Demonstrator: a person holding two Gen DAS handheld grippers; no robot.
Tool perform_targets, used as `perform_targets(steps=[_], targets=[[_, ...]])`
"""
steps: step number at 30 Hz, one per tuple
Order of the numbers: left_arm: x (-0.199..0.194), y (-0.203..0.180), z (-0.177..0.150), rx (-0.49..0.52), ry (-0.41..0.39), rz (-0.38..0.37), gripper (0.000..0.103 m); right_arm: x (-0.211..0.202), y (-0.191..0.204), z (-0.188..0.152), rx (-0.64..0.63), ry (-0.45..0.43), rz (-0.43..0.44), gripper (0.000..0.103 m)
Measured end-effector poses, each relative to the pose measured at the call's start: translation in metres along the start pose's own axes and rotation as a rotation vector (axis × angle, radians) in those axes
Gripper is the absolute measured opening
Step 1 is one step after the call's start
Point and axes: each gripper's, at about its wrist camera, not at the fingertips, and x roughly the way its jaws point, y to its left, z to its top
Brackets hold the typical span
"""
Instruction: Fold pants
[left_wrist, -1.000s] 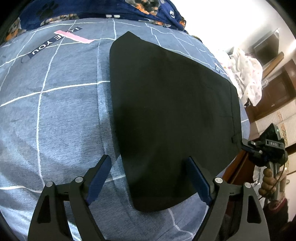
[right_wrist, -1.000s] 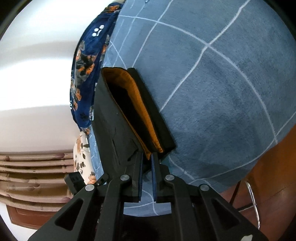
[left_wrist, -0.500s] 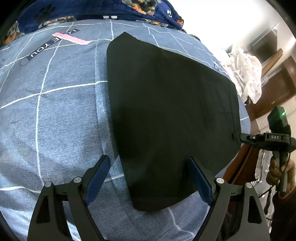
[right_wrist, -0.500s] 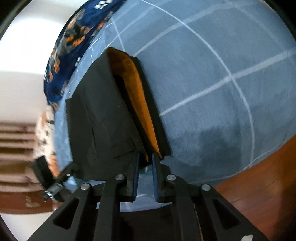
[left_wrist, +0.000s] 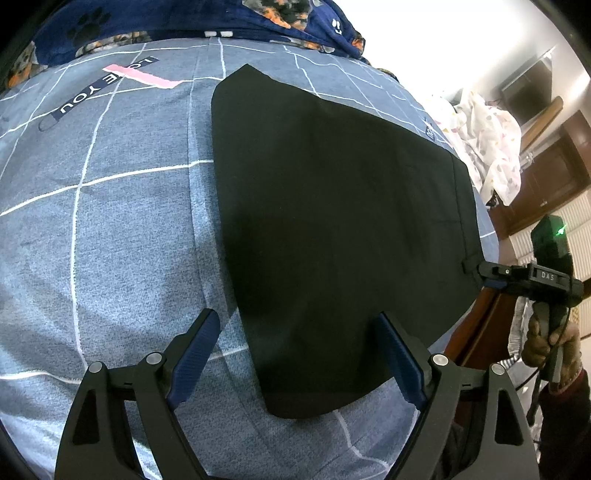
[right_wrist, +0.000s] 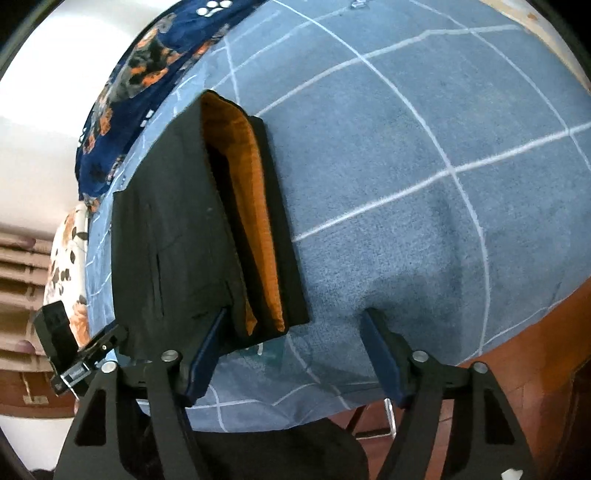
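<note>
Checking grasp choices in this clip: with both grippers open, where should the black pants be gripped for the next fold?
Probably the waistband corner of the black pants, approached from the bed's edge by the right gripper. There the layers gape, showing orange lining, so a finger can slide under.

pants (left_wrist: 332, 229) flat on bed (left_wrist: 110, 229), blanket (left_wrist: 184, 22) behind (at the far edge)

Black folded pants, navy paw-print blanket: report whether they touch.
Apart. Left wrist view shows grey checked bedsheet between the black folded pants and the navy paw-print blanket.
</note>
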Motion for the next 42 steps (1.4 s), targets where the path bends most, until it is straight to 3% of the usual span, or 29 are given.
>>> perform_targets(steps=[1,6,11,16,18,28,34,42], targets=[[0.000,-0.001,0.000,0.000,0.000,0.000,0.086,-0.002,0.003,0.001,-0.022,-0.005,0.002,0.056],[-0.001,-0.001,0.000,-0.002,0.001,-0.001,0.086,0.004,0.011,0.011,-0.061,0.004,0.021,0.055],[-0.001,-0.001,0.000,-0.005,0.000,-0.004,0.087,0.011,-0.005,0.024,-0.023,0.025,0.167,0.055],[-0.001,-0.003,-0.001,0.009,0.000,0.004,0.089,0.023,-0.024,0.031,-0.018,0.090,0.406,0.055],[0.000,-0.004,-0.001,0.012,0.000,0.006,0.089,0.026,-0.034,0.031,0.006,0.101,0.465,0.051],[0.001,-0.005,0.001,0.010,-0.001,0.004,0.091,0.033,-0.020,0.029,-0.023,0.110,0.479,0.052],[-0.004,0.006,0.003,-0.047,-0.015,-0.050,0.091,0.032,-0.021,0.022,0.001,0.078,0.447,0.034],[-0.016,0.031,0.016,-0.085,-0.037,-0.166,0.091,0.034,-0.045,0.010,0.094,0.024,0.549,0.025]])
